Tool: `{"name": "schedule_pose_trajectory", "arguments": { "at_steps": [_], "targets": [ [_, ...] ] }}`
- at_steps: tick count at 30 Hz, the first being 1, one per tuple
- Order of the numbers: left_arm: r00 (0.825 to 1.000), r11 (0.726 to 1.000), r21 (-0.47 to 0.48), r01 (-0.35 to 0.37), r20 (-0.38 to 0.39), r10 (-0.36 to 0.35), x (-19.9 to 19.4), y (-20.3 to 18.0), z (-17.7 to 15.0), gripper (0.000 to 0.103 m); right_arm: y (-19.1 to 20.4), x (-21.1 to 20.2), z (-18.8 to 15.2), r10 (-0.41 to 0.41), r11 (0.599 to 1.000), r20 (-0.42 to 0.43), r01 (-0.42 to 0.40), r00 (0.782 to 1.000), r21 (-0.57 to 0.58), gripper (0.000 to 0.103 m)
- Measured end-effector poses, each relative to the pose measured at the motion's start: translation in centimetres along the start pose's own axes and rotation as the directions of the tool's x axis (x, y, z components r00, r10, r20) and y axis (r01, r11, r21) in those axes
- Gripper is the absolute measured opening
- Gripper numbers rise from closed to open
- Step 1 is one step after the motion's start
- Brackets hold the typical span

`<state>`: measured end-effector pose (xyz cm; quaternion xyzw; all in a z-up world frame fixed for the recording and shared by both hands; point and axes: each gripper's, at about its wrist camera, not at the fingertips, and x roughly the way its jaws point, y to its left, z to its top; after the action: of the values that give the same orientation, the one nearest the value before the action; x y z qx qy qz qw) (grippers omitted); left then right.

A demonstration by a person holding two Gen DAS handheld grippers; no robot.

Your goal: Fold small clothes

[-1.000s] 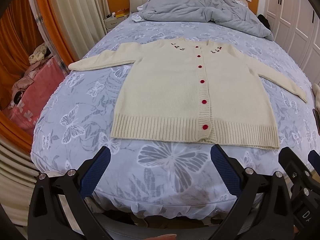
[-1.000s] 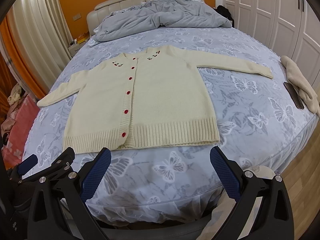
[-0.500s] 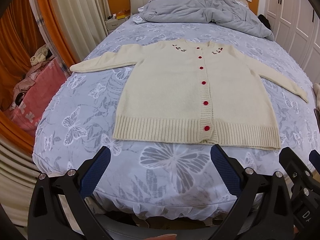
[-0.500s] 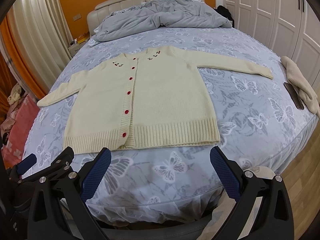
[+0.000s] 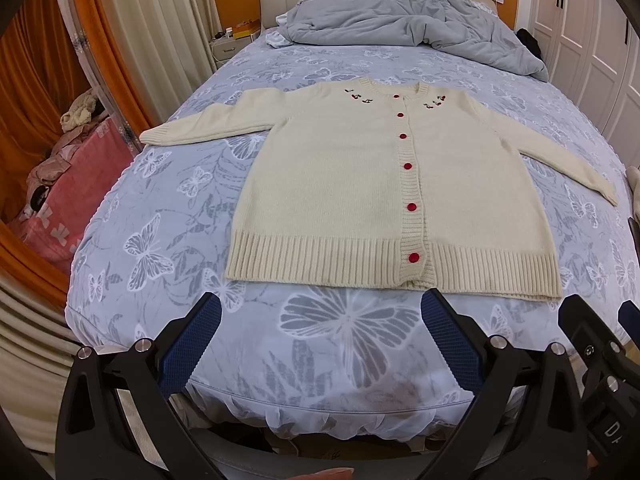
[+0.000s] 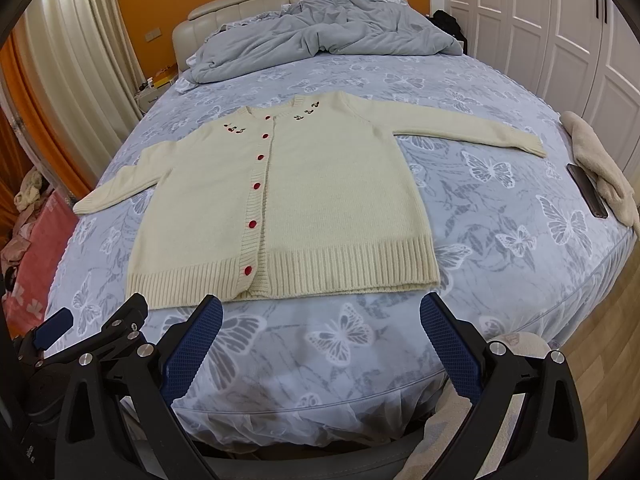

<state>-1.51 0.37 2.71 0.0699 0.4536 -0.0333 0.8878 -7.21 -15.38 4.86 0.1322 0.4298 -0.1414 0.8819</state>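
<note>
A cream knit cardigan (image 5: 360,184) with red buttons lies flat, face up, on the bed, both sleeves spread out; it also shows in the right wrist view (image 6: 312,200). Its ribbed hem faces me. My left gripper (image 5: 320,336) is open and empty, hovering at the foot of the bed just short of the hem. My right gripper (image 6: 320,340) is open and empty, also just short of the hem, to the right of the left one. The left gripper's body shows at the lower left of the right wrist view (image 6: 92,336).
The bed (image 5: 160,216) has a blue butterfly-print sheet. A crumpled grey duvet (image 5: 412,20) lies at the headboard end. A beige cloth (image 6: 600,168) and a dark phone (image 6: 586,190) lie at the bed's right edge. Pink bedding (image 5: 60,200) is piled left of the bed.
Both grippers have crept slightly forward toward the cardigan's hem. Both stay open. The cardigan has not moved.
</note>
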Motion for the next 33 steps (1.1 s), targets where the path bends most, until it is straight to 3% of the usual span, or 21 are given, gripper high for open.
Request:
{"name": "schedule_pose_trajectory", "arguments": {
  "at_steps": [23, 29, 33],
  "targets": [
    [1.000, 1.000, -0.004, -0.005, -0.014, 0.005, 0.7, 0.2, -0.2, 0.098, 0.2, 0.4, 0.0, -0.001, 1.000, -0.014, 0.001, 1.000, -0.008, 0.098],
    [0.999, 1.000, 0.003, -0.020, -0.026, 0.020, 1.9, -0.2, -0.1, 0.098, 0.1, 2.1, 0.2, 0.005, 1.000, -0.043, -0.006, 0.999, -0.010, 0.098],
    [1.000, 1.000, 0.015, -0.003, -0.023, 0.003, 3.1, -0.7, 0.6, 0.098, -0.3, 4.1, 0.8, 0.056, 0.998, -0.080, -0.058, 0.995, -0.029, 0.098]
  ]
}}
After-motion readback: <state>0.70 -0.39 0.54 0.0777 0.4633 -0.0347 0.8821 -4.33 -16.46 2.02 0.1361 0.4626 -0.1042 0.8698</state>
